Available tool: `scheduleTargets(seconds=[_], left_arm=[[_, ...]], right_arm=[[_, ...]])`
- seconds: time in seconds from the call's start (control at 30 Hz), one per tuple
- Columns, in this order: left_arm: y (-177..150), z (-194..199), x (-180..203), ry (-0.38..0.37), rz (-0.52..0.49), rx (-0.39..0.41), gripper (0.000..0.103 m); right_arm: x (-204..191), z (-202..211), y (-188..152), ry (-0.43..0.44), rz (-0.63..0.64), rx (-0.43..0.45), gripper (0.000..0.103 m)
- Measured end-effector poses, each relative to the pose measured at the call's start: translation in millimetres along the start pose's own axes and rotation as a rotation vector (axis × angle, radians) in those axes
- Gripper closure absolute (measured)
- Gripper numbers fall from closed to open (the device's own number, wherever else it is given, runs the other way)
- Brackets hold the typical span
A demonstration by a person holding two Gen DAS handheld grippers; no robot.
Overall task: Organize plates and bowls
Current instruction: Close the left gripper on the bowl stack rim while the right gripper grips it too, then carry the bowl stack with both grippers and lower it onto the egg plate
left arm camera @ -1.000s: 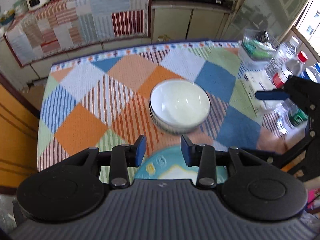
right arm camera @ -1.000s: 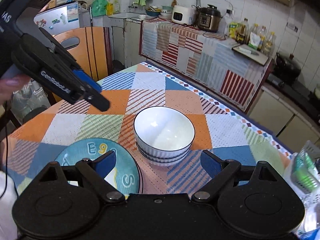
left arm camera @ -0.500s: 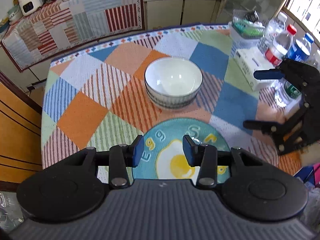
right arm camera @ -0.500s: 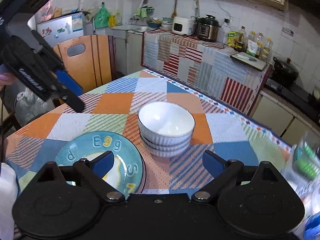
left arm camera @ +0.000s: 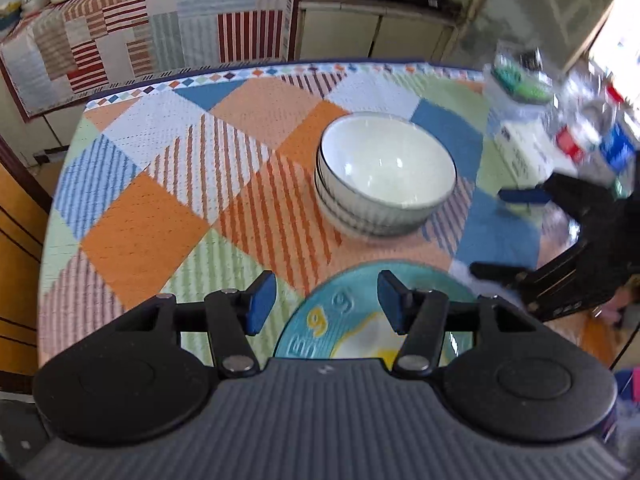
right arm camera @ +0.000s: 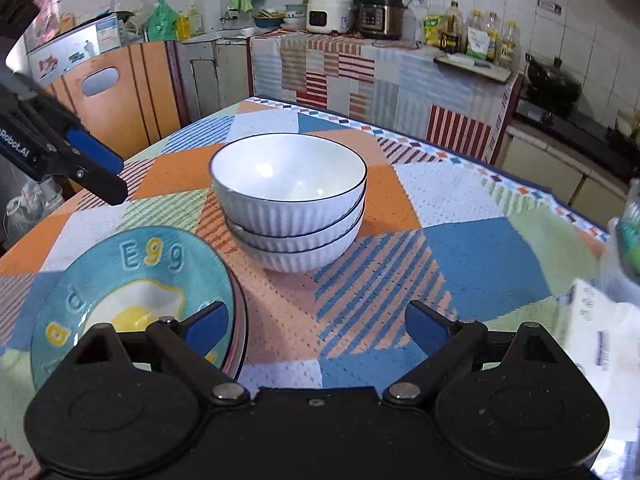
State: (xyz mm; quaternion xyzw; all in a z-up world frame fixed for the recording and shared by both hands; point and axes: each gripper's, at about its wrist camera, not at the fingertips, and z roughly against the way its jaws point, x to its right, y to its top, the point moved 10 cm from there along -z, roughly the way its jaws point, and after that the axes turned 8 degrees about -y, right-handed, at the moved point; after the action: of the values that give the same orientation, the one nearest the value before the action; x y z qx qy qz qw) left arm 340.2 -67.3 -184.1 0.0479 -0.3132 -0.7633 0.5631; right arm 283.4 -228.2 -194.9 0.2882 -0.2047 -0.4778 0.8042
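Note:
A stack of three white ribbed bowls (left arm camera: 386,176) stands near the middle of the patchwork-cloth table (left arm camera: 140,224); it also shows in the right wrist view (right arm camera: 290,204). A teal plate with a fried-egg picture (left arm camera: 360,320) lies at the near edge, also in the right wrist view (right arm camera: 132,300), on top of other plates. My left gripper (left arm camera: 322,302) is open and empty above the plate's far rim. My right gripper (right arm camera: 316,326) is open and empty, to the right of the plate and short of the bowls.
Water bottles (left arm camera: 592,128), a white box (left arm camera: 520,152) and a clear container (left arm camera: 516,80) crowd the table's right side. A wooden chair (right arm camera: 120,96) stands at the left. A cloth-covered counter with appliances (right arm camera: 360,16) runs behind.
My left gripper has opened wider and moved forward, so less of the plate shows ahead of it. My right gripper has come lower and nearer to the bowls.

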Motion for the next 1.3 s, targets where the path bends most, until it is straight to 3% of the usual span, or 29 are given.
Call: scheduleTargets(seconds=[0.23, 0.43, 0.57, 0.73, 0.83, 1.03, 1.3], left_arm=[[23.5, -13.7, -12.6, -0.138, 0.175, 0.090, 0.047], [39.8, -51.7, -23.6, -0.137, 0.250, 0.083, 0.046], [45.9, -77.8, -32.2, -0.093, 0.270, 0.072, 0.046], [47.8, -103.9, -26.8, -0.107, 0.232, 0.018, 0.047], [45.2, -114.9, -18.8, -0.151, 0.234, -0.004, 0.054], [44.8, -116.2, -14.0, -0.102, 0.254, 0.008, 0.054], [57.1, -95.0, 14.1, -0.049, 0.148, -0.012, 0.054]], right_arm=[[5.1, -36.4, 14.5, 0.048, -0.099, -0.020, 0.007], [-9.2, -53.1, 17.3, 0.131, -0.165, -0.050, 0.006], [-15.3, -65.5, 18.5, 0.148, -0.193, -0.063, 0.005], [-20.8, -84.0, 21.8, 0.186, -0.218, -0.096, 0.002], [-24.2, -94.3, 21.0, 0.199, -0.213, -0.105, 0.001], [-32.3, -93.2, 22.0, 0.155, -0.159, -0.049, 0.004], [-29.0, -68.7, 22.4, 0.102, -0.178, 0.028, 0.004]])
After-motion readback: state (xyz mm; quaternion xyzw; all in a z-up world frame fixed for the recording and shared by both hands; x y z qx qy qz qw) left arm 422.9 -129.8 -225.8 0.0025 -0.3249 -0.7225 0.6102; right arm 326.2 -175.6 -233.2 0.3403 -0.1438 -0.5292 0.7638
